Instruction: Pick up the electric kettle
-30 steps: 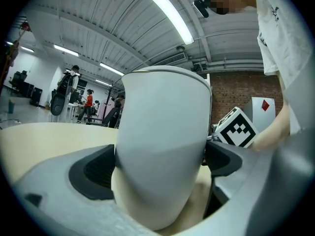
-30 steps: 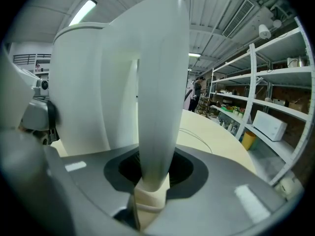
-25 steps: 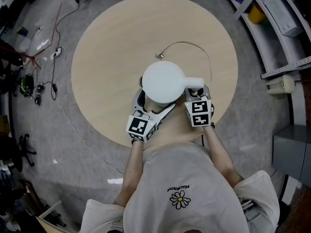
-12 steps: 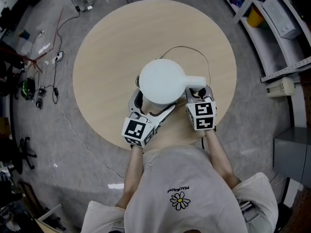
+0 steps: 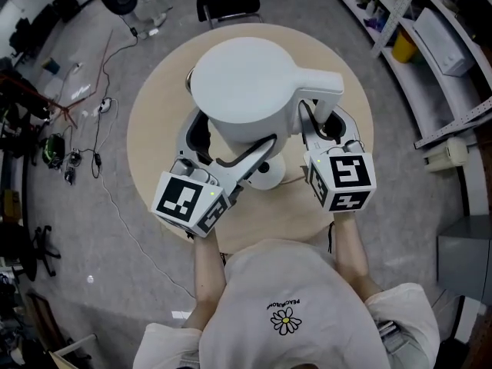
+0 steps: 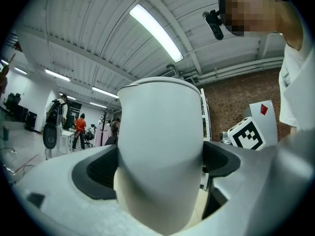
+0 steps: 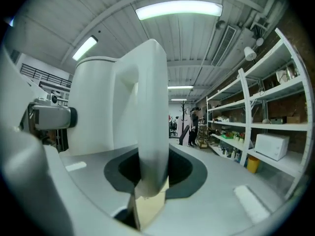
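The white electric kettle hangs high above the round wooden table, close under the head camera. My left gripper is shut on the kettle's body, with a dark pad on either side of it. My right gripper is shut on the kettle's handle, which stands upright between the pads. In the right gripper view the kettle's body rises to the left of the handle. The kettle's round white base lies on the table below, with its cord largely hidden.
A dark chair stands beyond the table's far edge. Metal shelves with a yellow container run along the right. Cables trail over the grey floor at the left. People stand far off in both gripper views.
Both grippers have risen together with the kettle, which has come off its base and now looms much larger in the head view. The base stays on the table.
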Action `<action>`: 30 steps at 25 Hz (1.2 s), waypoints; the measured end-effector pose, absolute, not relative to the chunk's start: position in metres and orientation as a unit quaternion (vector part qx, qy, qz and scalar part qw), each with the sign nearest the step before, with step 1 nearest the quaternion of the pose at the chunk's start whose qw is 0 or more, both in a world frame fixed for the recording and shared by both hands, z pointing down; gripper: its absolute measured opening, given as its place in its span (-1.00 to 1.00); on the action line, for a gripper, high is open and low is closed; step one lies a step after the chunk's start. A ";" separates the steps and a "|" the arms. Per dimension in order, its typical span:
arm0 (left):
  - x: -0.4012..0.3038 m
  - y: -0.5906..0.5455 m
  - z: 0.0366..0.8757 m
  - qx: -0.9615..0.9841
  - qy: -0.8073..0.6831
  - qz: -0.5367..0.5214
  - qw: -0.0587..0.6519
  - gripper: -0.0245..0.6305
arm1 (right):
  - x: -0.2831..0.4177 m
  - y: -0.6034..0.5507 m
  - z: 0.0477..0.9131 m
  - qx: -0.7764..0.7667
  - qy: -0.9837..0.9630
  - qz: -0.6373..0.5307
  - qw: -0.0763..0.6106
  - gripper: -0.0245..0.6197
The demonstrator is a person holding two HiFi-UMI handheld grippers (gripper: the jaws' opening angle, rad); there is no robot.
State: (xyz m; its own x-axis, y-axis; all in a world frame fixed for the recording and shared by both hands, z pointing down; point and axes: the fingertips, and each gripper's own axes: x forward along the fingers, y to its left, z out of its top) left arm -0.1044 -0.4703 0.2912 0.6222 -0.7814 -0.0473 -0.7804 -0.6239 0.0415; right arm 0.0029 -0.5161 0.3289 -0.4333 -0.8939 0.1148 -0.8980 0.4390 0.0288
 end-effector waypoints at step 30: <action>-0.106 -0.444 0.253 0.892 -0.451 -0.020 -0.027 0.75 | -0.002 -0.494 0.291 0.517 -0.856 -0.001 0.026 -0.62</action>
State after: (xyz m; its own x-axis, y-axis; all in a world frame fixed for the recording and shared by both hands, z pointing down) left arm -0.1065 -0.4438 0.2532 0.5921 -0.8035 -0.0608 -0.8058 -0.5915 -0.0302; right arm -0.0023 -0.4944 0.2911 -0.4648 -0.8843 0.0444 -0.8842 0.4662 0.0285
